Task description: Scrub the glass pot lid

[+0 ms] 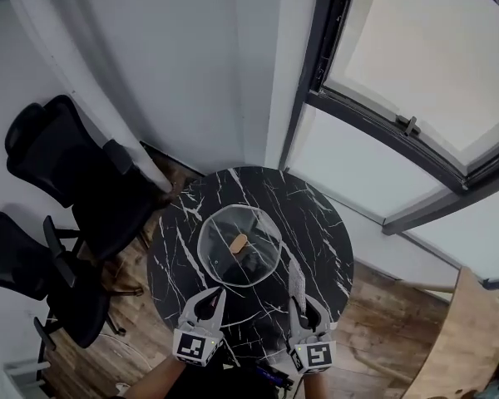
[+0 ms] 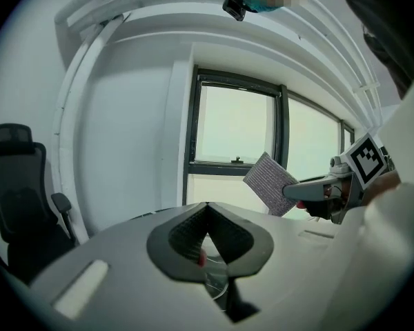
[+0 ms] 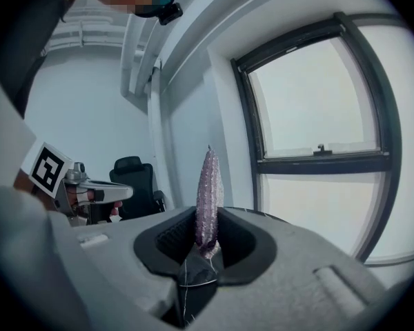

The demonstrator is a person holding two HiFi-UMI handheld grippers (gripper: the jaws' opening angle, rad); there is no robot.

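The glass pot lid (image 1: pixel 239 241) lies flat near the middle of the round black marbled counter (image 1: pixel 320 239). Its pale knob (image 1: pixel 238 243) faces up, so the top face is open to a wipe.

Nearer the person, the right gripper (image 1: pixel 298 300) has its fingers (image 3: pixel 243 243) pinching a grey scrub pad (image 3: pixel 208 198) by its lower edge. The pad stands out of the grip and points toward the lid, which leaves most of its face free for rubbing. It is near the lid's rim but apart from it.

The left gripper (image 1: pixel 211 299) is just at the lid's near edge, its fingers (image 2: pixel 183 234) pressed together on nothing. It is probably placed to steady the lid, though I cannot tell whether it touches the rim. Scrubbing looks not yet begun.

Two black office chairs (image 1: pixel 62 160) stand left of the counter.
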